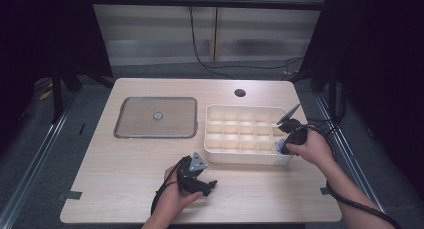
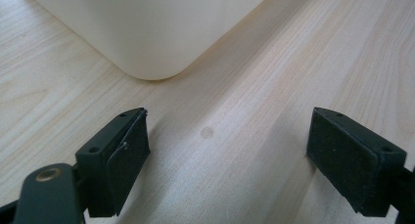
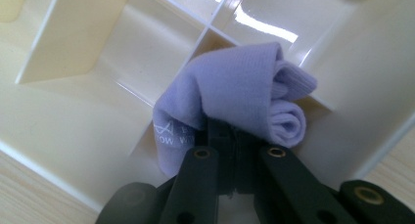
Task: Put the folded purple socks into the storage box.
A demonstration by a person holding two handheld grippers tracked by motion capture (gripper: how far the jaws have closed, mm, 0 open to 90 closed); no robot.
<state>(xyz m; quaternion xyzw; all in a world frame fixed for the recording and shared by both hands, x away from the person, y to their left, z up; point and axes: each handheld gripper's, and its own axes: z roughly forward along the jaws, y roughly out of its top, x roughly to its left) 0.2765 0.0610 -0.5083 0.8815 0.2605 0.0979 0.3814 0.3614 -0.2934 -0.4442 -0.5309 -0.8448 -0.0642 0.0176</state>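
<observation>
At near right corner of divided tray (image 1: pixel 215 151), over corner compartment: right gripper (image 3: pixel 230 131), jaws clamped on rolled lilac sock (image 3: pixel 244 92). Sock bundle lies straight ahead of jaw tips, roll ends toward tray's outer wall, already partly inside cell; judged next move is short drop and release. Left gripper (image 2: pixel 225 160) low over counter (image 2: pixel 274 62), jaws wide apart and empty, just off tray's near left corner, well apart from sock.

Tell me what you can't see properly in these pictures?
- Right claw, right gripper view: its tips are buried in the rolled purple sock.
- The sock, high view: mostly hidden behind the divided tray's wall and the hand.
- Sock lettering, right gripper view: cut off by a fold, unreadable.
- Tray, left gripper view: cut off by the top edge.
</observation>
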